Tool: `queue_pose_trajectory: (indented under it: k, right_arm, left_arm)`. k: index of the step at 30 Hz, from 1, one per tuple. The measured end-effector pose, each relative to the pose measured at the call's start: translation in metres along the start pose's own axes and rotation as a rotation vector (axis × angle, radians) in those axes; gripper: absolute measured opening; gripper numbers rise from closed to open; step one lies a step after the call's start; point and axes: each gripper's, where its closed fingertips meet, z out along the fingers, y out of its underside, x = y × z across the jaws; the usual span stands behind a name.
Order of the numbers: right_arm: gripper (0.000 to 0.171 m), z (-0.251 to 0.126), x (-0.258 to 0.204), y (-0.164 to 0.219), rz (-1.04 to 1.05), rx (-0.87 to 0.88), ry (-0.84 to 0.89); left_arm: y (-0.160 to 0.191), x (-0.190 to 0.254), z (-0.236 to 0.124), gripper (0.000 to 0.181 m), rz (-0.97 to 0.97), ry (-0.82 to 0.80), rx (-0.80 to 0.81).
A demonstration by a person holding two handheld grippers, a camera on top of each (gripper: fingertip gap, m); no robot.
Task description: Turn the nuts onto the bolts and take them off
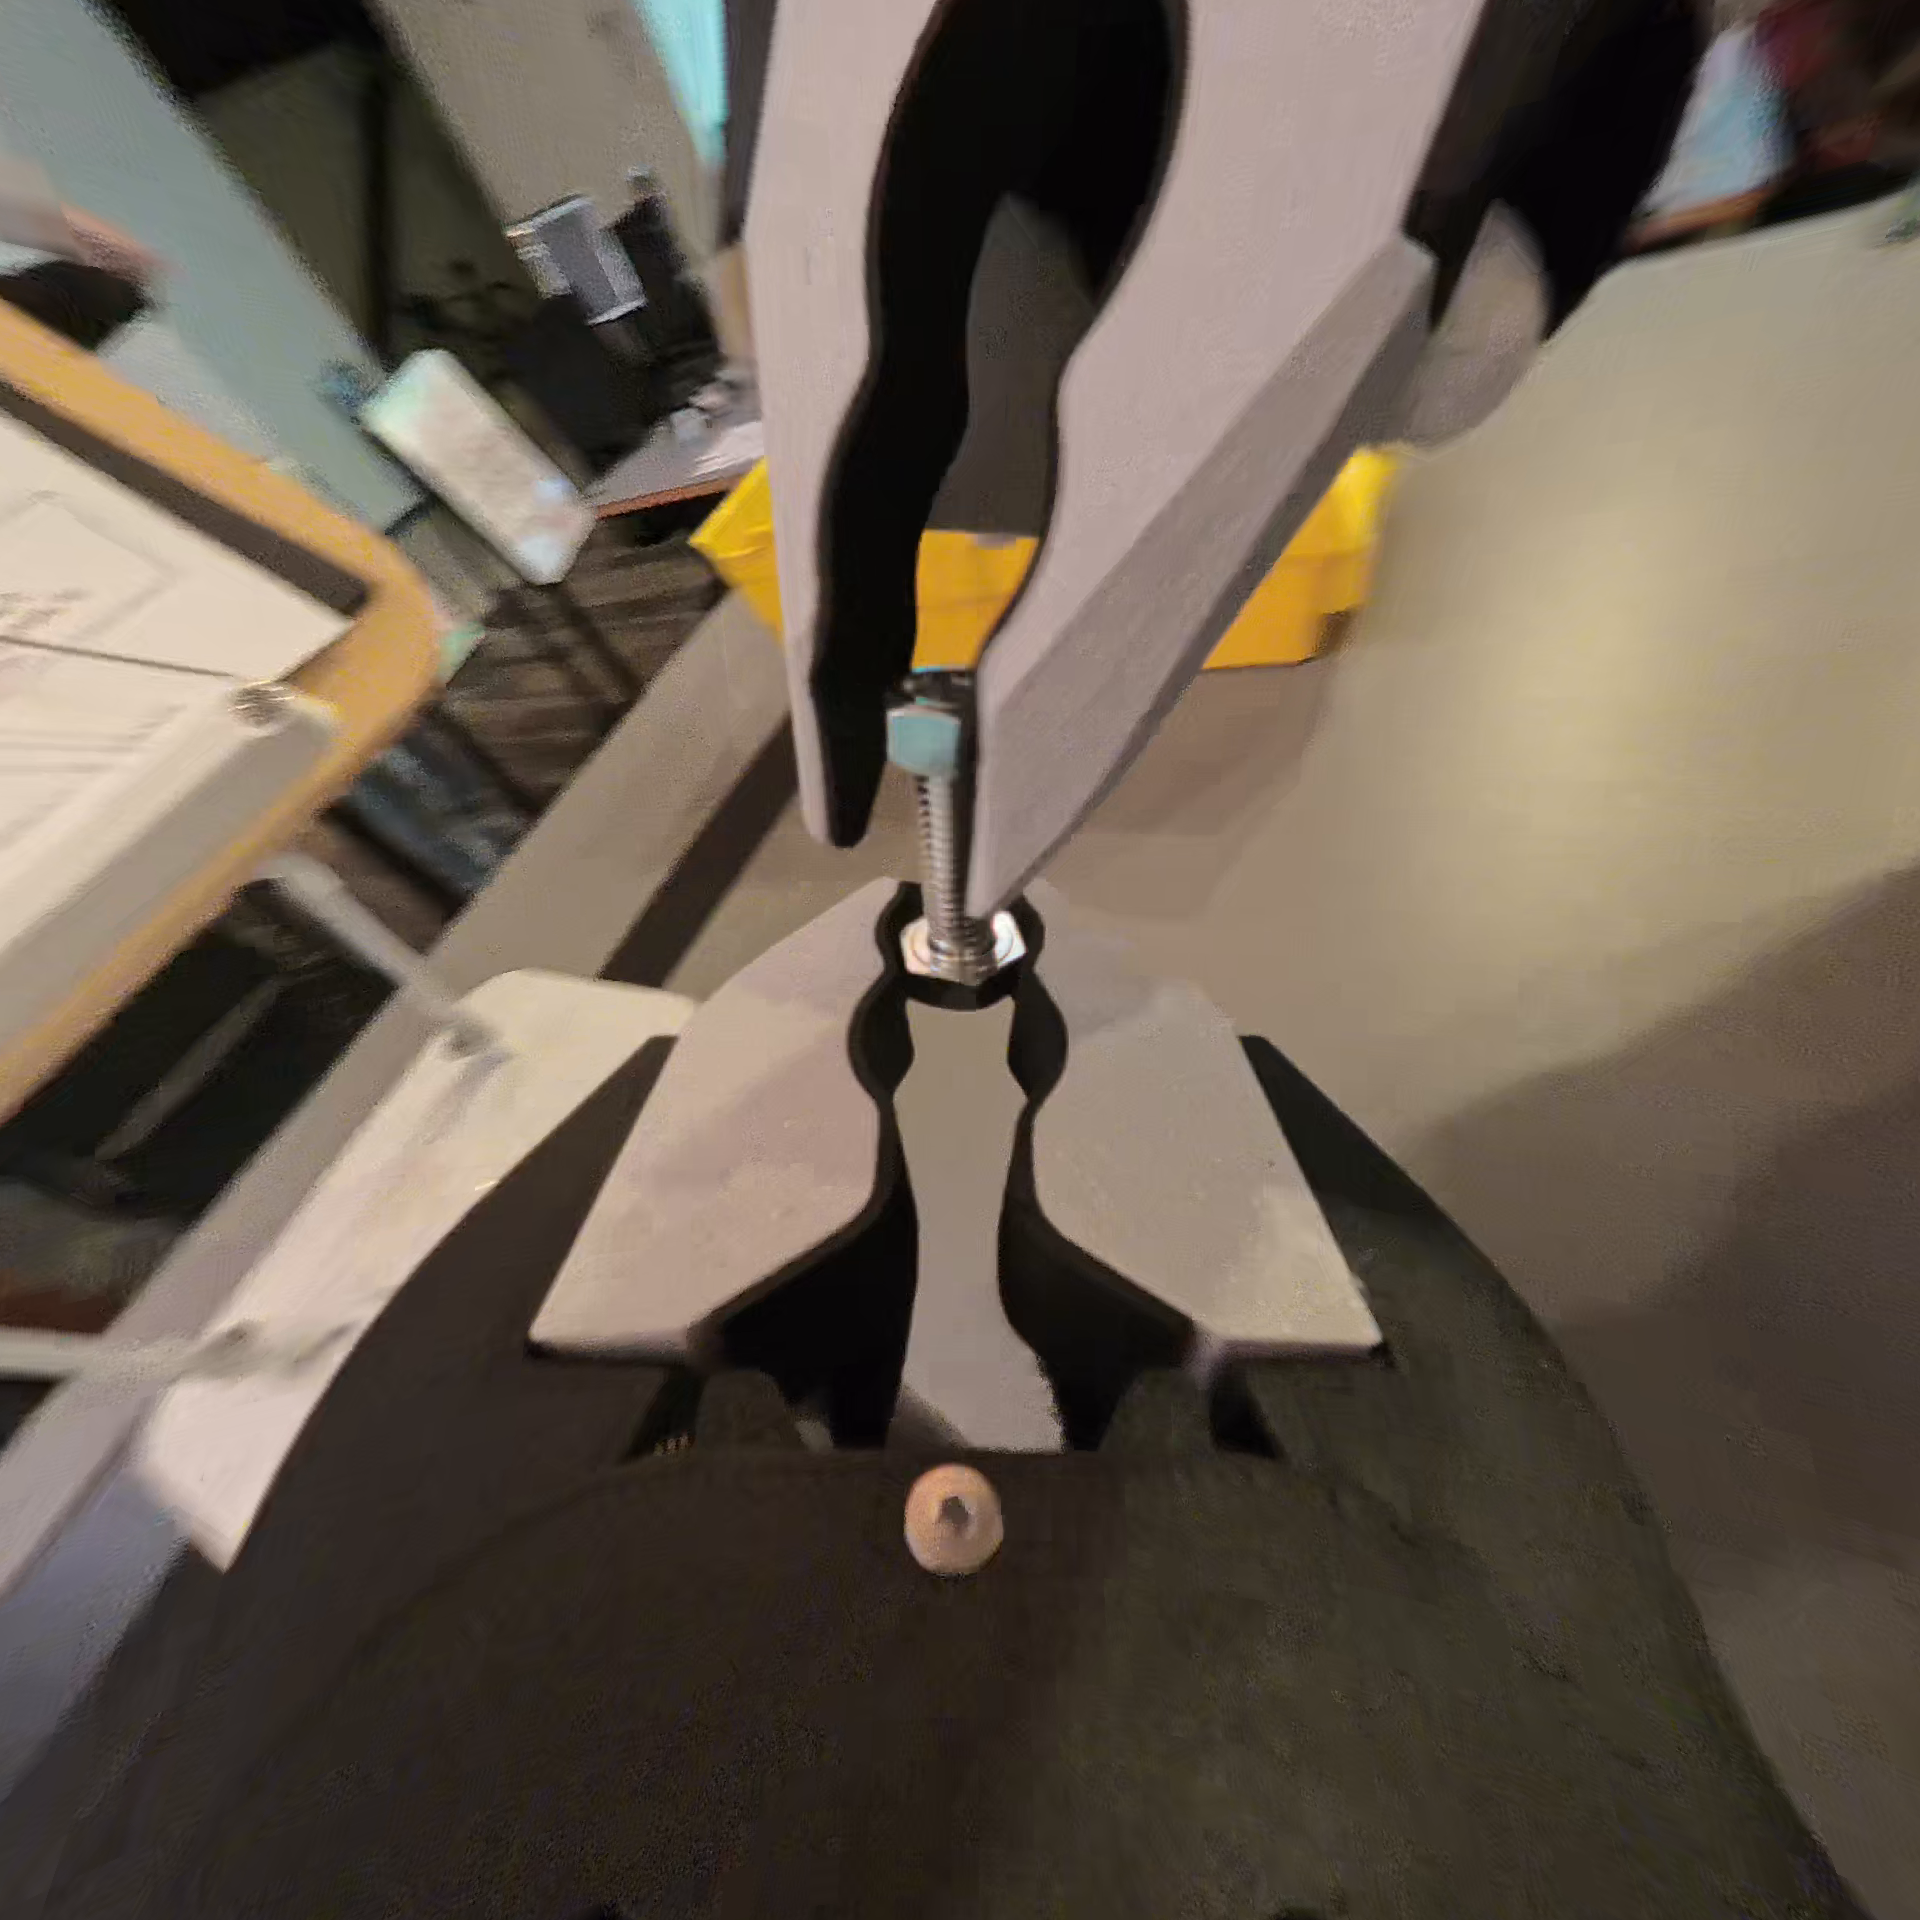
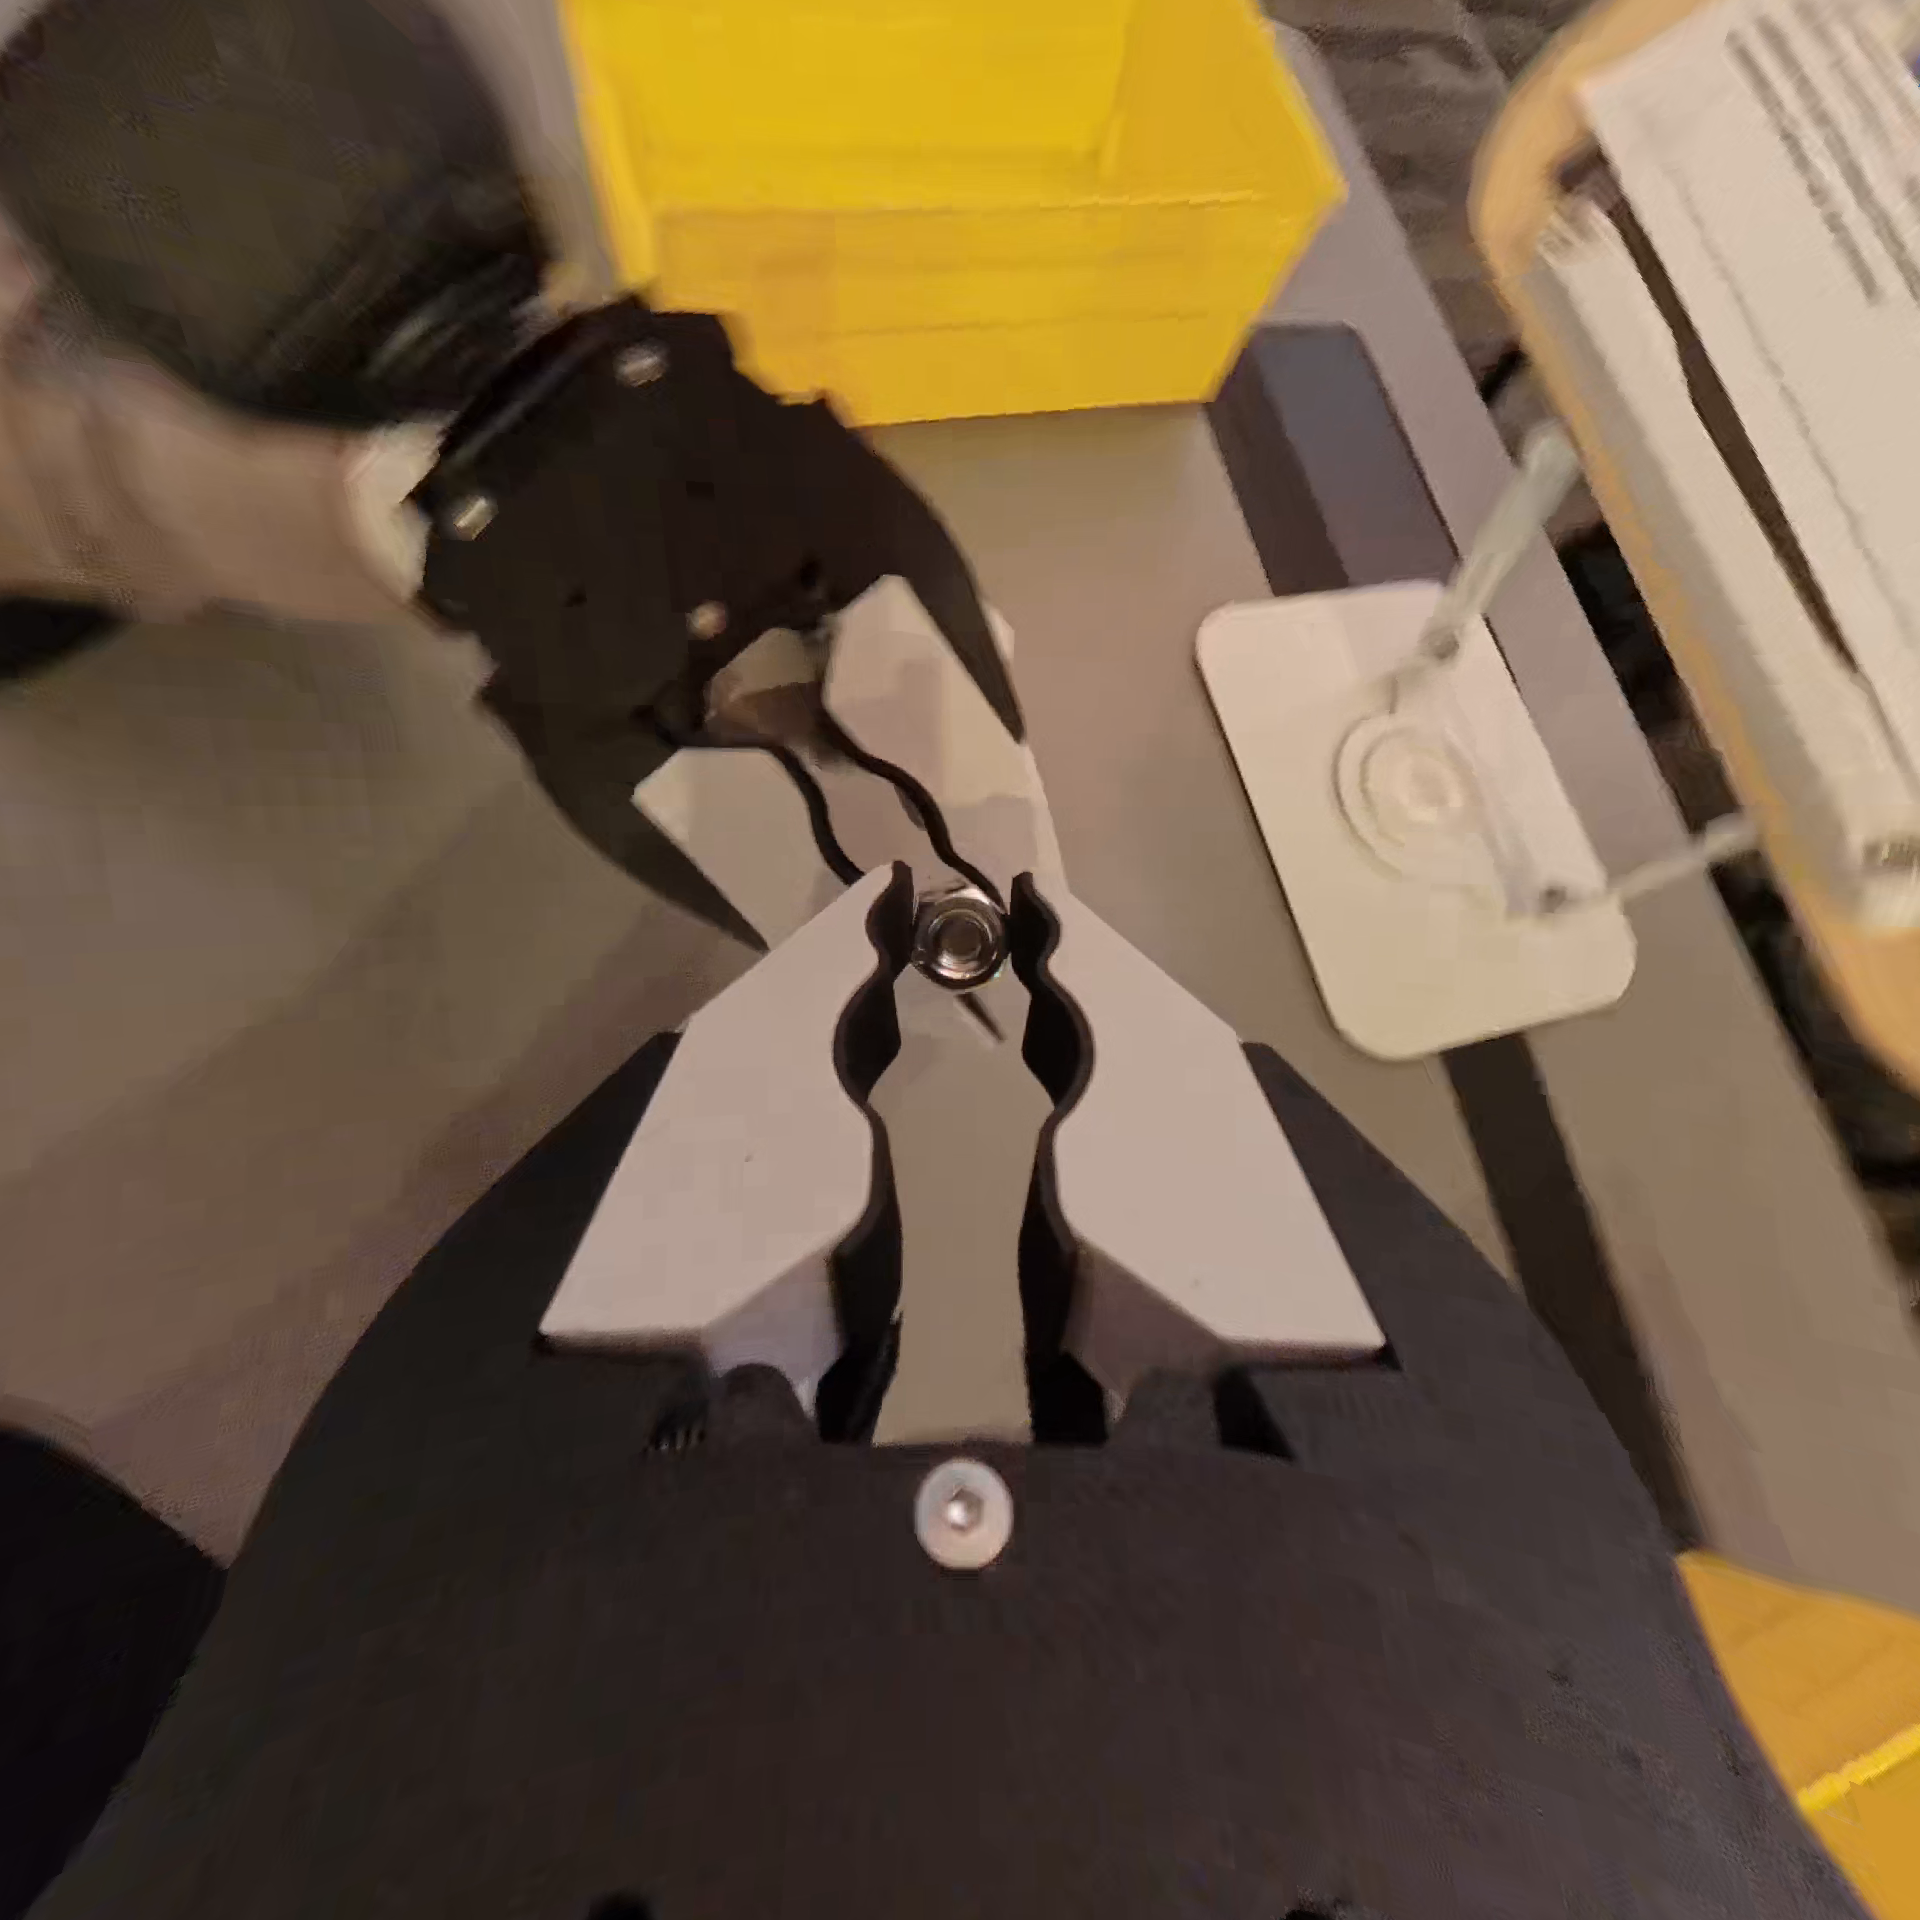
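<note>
A steel bolt point(image 1: 940, 831) and a hex nut point(image 1: 961, 951) are held in the air above the grey table. My left gripper point(image 1: 961, 961) is shut on the nut at its fingertips. My right gripper point(image 1: 925, 842) comes down from above and is shut on the bolt's head point(image 1: 930, 727). The threaded shaft runs down into the nut. In the right wrist view I look along the bolt: its head point(image 2: 956, 945) sits between my right gripper's point(image 2: 956, 925) tips. The left gripper point(image 2: 940, 883), held by a hand, reaches in from the upper left behind it.
A yellow bin point(image 2: 935, 208) stands on the table point(image 2: 312, 831) just behind the grippers. A white stand base point(image 2: 1413, 821) with a clear rod sits at the right near the table's dark edge. A wood-framed board with paper point(image 2: 1714, 416) hangs over it.
</note>
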Motion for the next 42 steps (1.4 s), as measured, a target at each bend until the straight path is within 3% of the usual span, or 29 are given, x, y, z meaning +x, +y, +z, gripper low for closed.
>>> queue_pose_trajectory:
  k: [1, 7, 13, 16, 19, 24, 29, 36, 42]
  right_arm:
    - [0.017, -0.002, -0.004, 0.0, -0.091, -0.029, -0.016]
    - [0.016, -0.025, -0.059, -0.013, -0.543, -0.139, -0.263]
    - [0.017, -0.044, -0.104, -0.039, -0.858, -0.14, -0.364]
    - [0.017, -0.051, -0.101, -0.048, -0.877, -0.147, -0.314]
    - [0.016, -0.069, -0.063, -0.041, -0.738, -0.161, -0.193]
    - [0.017, -0.134, 0.038, 0.03, -0.398, -0.258, 0.074]
    - [0.017, -0.177, 0.097, 0.16, -0.072, -0.481, 0.187]
    - [0.017, -0.153, 0.107, 0.314, 0.15, -0.704, 0.134]
    - [0.017, -0.127, 0.102, 0.356, 0.214, -0.751, 0.074]
  left_arm:
    - [-0.003, 0.006, -0.003, 0.015, -0.045, 0.07, 0.018]
    - [-0.03, 0.067, -0.041, 0.015, -0.1, 0.556, 0.173]
    - [-0.049, 0.112, -0.091, 0.014, -0.203, 1.014, 0.326]
    - [-0.045, 0.105, -0.085, 0.015, -0.214, 0.972, 0.323]
    - [-0.036, 0.096, -0.075, 0.015, -0.193, 0.882, 0.278]
    - [-0.036, 0.084, -0.07, 0.015, -0.2, 0.813, 0.287]
    - [-0.029, 0.088, -0.063, 0.015, -0.194, 0.808, 0.264]
    - [-0.017, 0.098, -0.053, 0.015, -0.168, 0.805, 0.201]
    - [-0.012, 0.096, -0.049, 0.015, -0.161, 0.785, 0.181]
